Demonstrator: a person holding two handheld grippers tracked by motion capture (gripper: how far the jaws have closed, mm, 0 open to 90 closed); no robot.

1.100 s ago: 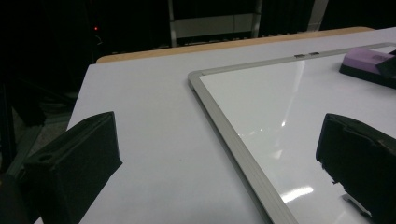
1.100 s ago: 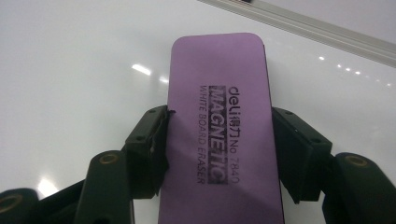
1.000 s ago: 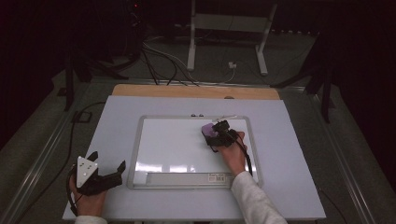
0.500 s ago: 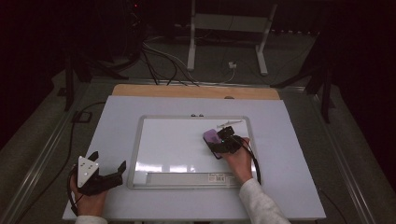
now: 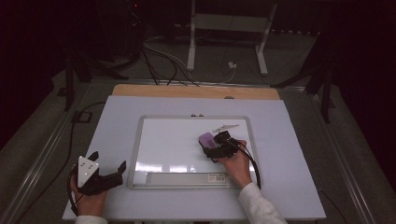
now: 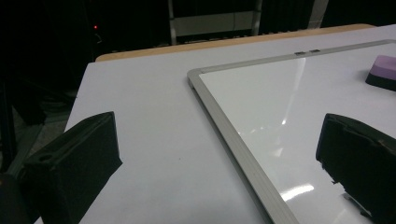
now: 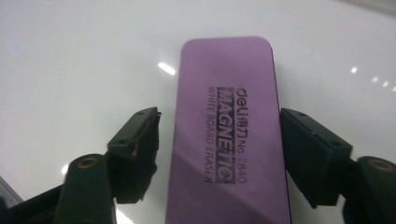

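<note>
A purple magnetic whiteboard eraser (image 5: 206, 138) (image 7: 226, 84) lies flat on the whiteboard (image 5: 168, 140), right of its middle. My right gripper (image 5: 212, 148) (image 7: 219, 135) straddles the eraser's near end, open, with a small gap between each jaw and the eraser's sides. My left gripper (image 5: 109, 160) (image 6: 219, 154) rests open with nothing in it on the white table cover, just left of the board's front left corner. In the left gripper view the eraser (image 6: 383, 72) shows far right on the board (image 6: 289, 93).
A small pale pen-like object (image 5: 225, 127) lies on the board beyond the eraser. The board's tray strip (image 5: 187, 178) runs along its near edge. A wooden table edge (image 5: 196, 91) shows at the back, with cables and stand legs (image 5: 191, 42) on the floor behind.
My right gripper and the eraser have moved toward me, down the board, uncovering the pale object behind them. The left gripper has stayed put.
</note>
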